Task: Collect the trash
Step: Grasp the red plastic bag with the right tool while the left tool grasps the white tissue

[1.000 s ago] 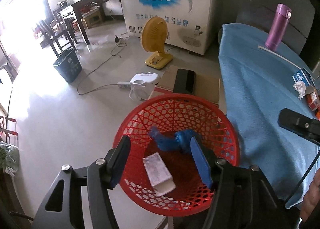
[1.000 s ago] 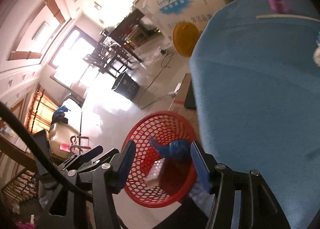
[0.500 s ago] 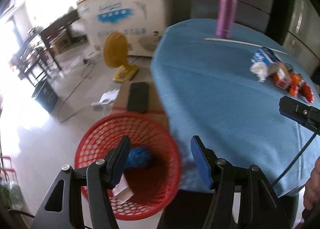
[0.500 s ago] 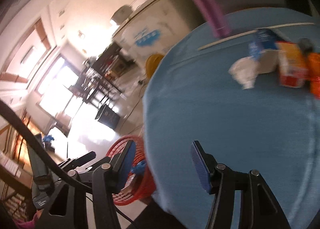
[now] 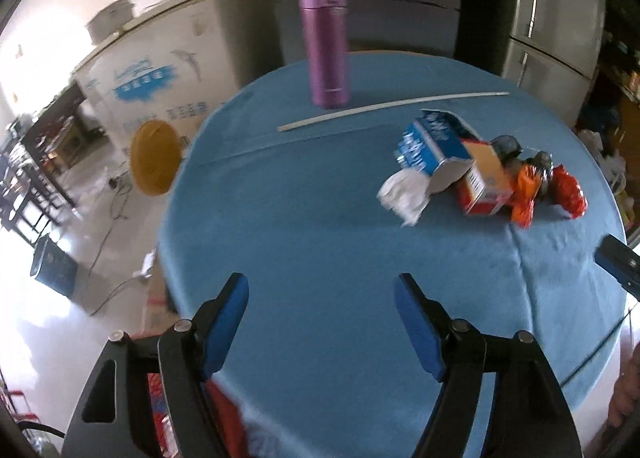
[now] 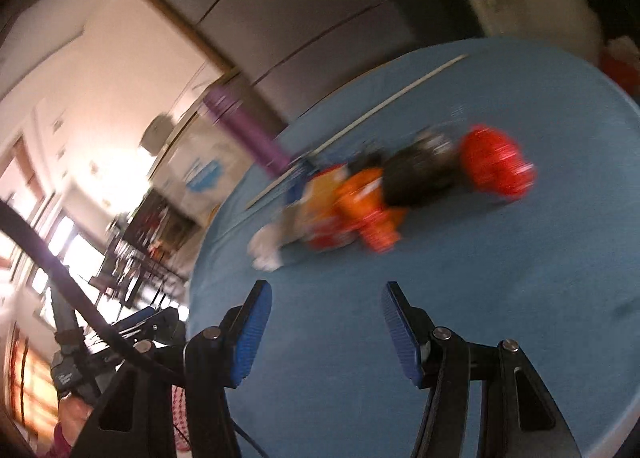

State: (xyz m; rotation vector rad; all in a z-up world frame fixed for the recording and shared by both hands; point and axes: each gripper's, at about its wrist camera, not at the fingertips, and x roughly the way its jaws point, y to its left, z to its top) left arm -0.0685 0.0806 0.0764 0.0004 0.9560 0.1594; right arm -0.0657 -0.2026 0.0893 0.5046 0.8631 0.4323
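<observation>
Both grippers hang empty over the blue table (image 5: pixel 320 226): the left gripper (image 5: pixel 321 294) has just been opening wider, the right gripper (image 6: pixel 326 302) gapes partway. The trash (image 5: pixel 476 166) lies clustered ahead, near the purple flask (image 5: pixel 326 42).

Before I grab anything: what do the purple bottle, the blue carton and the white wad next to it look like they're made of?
Purple bottle: likely metal with a satin coating, going by its soft sheen; plastic is possible. Blue carton: printed paperboard, its torn-open end showing a pale inside. White wad: crumpled tissue or paper, matte and creased.
</observation>
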